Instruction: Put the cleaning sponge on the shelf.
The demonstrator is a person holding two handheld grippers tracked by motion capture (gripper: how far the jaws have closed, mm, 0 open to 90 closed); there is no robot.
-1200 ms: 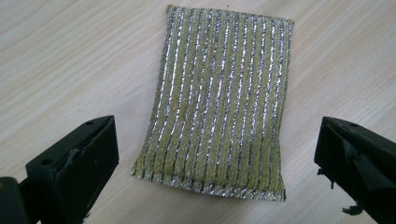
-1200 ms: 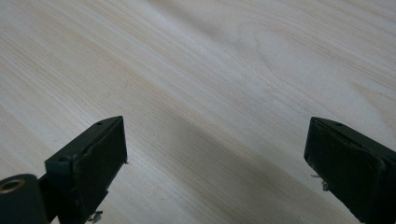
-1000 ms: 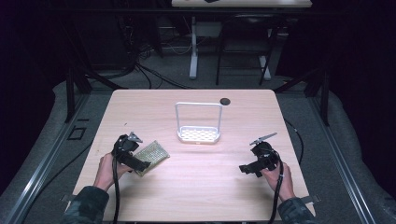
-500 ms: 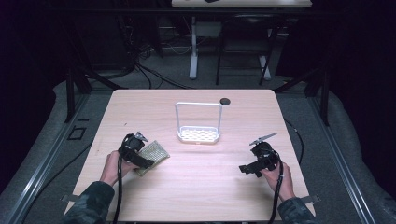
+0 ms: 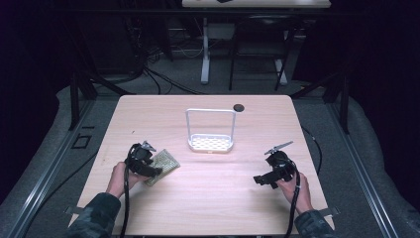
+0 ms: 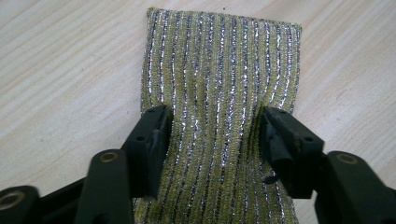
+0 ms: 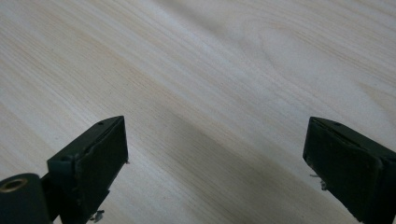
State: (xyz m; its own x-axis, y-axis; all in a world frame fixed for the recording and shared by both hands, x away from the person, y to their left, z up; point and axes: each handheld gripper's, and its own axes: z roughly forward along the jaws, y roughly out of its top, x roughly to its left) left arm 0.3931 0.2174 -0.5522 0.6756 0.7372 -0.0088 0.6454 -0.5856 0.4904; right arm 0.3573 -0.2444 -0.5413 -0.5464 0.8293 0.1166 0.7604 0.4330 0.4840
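Left gripper [image 6: 212, 140] just closing, jaws pinching the sides of the yellow-and-silver scrubbing pad [image 6: 219, 93], cloth puckered between them. Pad flat on the table [image 5: 208, 198], left of the white wire rack [image 5: 210, 143]. Right gripper [image 7: 215, 158] spread wide over bare wood.

wooden table [image 5: 208, 198], sponge [image 5: 166, 163], white rack [image 5: 210, 143]

No lettering, label, brand, number or sign can be read on anything in these views.
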